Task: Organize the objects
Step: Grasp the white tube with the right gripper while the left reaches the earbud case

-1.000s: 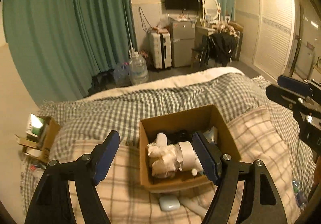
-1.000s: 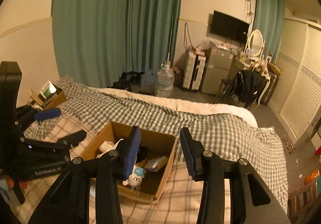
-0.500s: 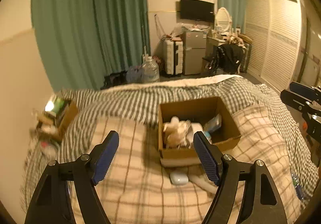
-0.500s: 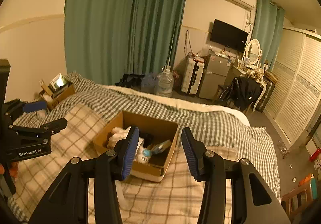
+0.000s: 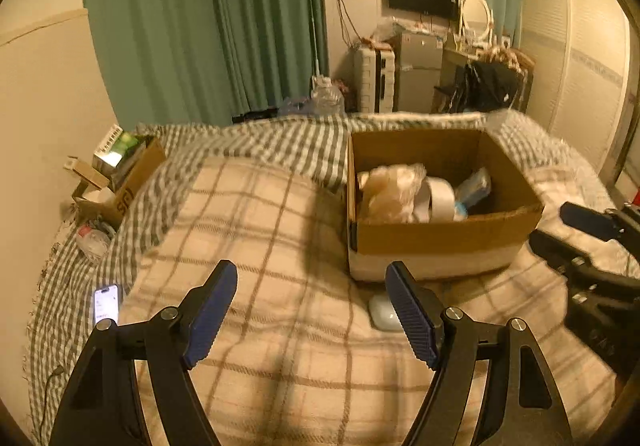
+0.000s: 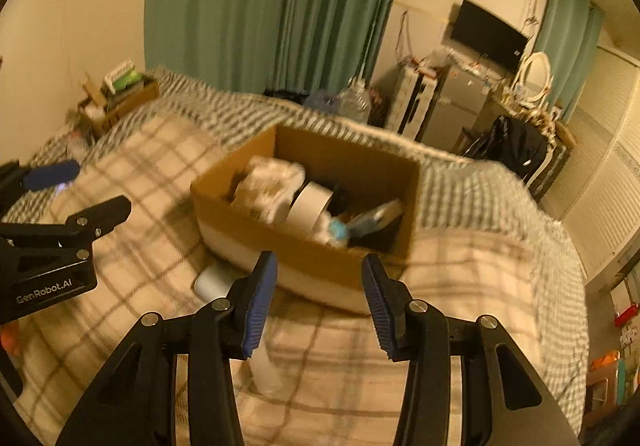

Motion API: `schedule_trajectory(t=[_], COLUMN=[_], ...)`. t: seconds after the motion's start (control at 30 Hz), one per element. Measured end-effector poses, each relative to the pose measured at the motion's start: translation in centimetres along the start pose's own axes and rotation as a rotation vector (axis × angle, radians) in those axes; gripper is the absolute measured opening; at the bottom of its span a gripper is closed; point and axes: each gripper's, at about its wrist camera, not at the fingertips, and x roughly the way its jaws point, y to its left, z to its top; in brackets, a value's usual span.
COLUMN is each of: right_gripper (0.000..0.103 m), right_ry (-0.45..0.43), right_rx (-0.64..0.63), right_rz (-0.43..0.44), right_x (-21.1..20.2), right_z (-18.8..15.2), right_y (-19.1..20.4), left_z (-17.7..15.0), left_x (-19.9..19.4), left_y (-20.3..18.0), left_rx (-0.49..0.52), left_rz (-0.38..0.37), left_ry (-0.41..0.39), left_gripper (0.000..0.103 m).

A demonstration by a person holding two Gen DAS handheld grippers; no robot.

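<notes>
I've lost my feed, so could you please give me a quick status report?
Left gripper and right gripper open, empty. Cardboard box on bed, part filled. White case loose before it.

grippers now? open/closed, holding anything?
left gripper: open, empty, over the blanket.
right gripper: open, empty, near the cardboard box.

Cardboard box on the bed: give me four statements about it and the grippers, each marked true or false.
1. The cardboard box holds a roll of white tape. True.
2. The left gripper is shut on a phone. False: it is open and holds nothing.
3. A small white case lies on the blanket in front of the box. True.
4. The right gripper is clamped on the box's rim. False: it is open, short of the box.
</notes>
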Motion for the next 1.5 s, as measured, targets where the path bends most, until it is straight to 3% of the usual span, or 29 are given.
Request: schedule_trajectory(t=[0.17,0.3,0.63,0.73,0.8,0.97,1.17,1.3,1.5], right_gripper=[0.044,0.044,0.041,0.017,0.013,0.011,0.011,0.011,0.011], right_ry=[0.11,0.204,0.391,0.396,0.385,0.311,0.202,0.205,0.225], right_rx=[-0.019,-0.025,-0.015,-0.01,-0.012,0.013,0.04,0.043,0.094], right_rz=[0.05,0.08,0.17,0.156,0.161,0.162,0.089,0.05,0.088], right_x=[4.2,6.9,10.8,10.8,10.3,7.3,3.1,3.3,5.2], right_z=[-2.3,-4.0,-6.5,-6.6,-6.6,-6.0,-4.1,-2.9,-4.0], right_y=[1.3,2.0,3.0,2.8,2.7,1.6,-1.7,-3.8,-4.8], left_z=[-2.0,-2.7,-3.4,-3.7,-3.8,-4.1,-3.9,-3.4,-3.6], left_x=[2.7,3.9,4.9,5.1,5.2,4.9,5.5,6.9,11.2], left_y=[-0.5,0.1,0.1,-0.2,-0.4,-1.3,-4.3,-6.1,-8.0], left_rx=[0.074,0.05,0.043,0.058,0.069,0.081,0.152,0.166,0.16], left_rz=[0.015,-0.014,-0.009,-0.001,0.004,-0.018,-0.064,-0.05,-0.075], left_ry=[0.064,0.104,0.136,0.144,0.149,0.169,0.211,0.247,0.348], left_gripper=[0.079,0.079,0.079,0.079,0.079,0.079,0.079,0.079,0.079])
